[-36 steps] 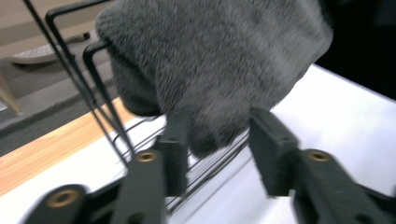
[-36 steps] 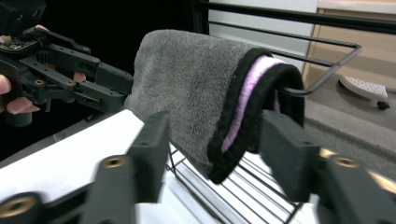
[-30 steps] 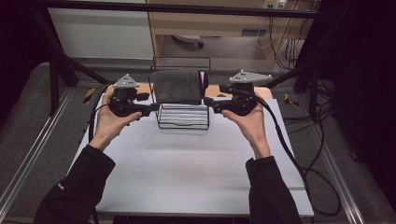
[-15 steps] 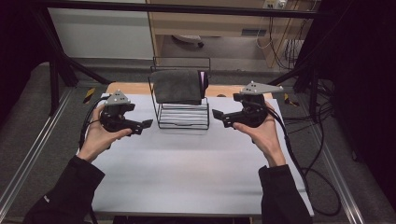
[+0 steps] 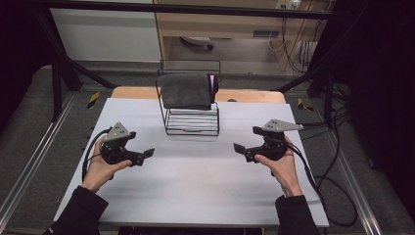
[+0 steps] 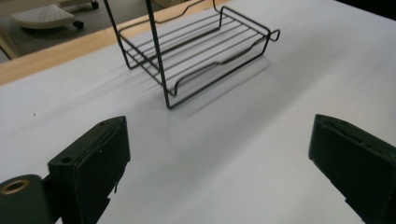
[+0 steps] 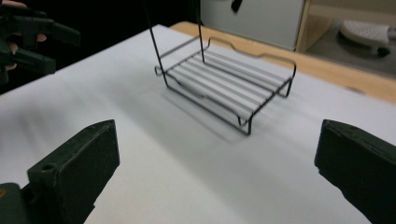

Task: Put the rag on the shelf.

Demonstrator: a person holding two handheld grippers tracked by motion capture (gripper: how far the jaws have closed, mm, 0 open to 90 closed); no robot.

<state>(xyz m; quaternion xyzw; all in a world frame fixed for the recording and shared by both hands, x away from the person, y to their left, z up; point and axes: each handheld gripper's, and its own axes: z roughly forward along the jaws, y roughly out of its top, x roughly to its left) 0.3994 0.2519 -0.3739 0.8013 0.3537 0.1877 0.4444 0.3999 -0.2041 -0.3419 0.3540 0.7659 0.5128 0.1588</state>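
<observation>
Two handheld grippers noted over white tabletop (image 5: 195,196), neither holding anything. Left gripper (image 5: 147,154) sits left-centre of frame in high view, jaws wide apart w/ bare tabletop between them, per left gripper view. Right gripper (image 5: 242,141) sits right-centre, jaws likewise spread wide, nothing between, per right gripper view. Both clear of surface contact as far as can be judged; exact height cannot be told.

Black wire rack w/ flat grid base and tall upright frame (image 5: 192,125) stands upper-centre of frame, near far edge of tabletop, between the two grippers and beyond them, well apart from both. Dark grey folded cloth (image 5: 186,90) hangs draped over rack's top bar. Rack base shows at upper centre in left gripper view (image 6: 201,46) and in right gripper view (image 7: 229,77), base shelf bare. Left gripper also shows at upper left corner of right gripper view (image 7: 61,45).
</observation>
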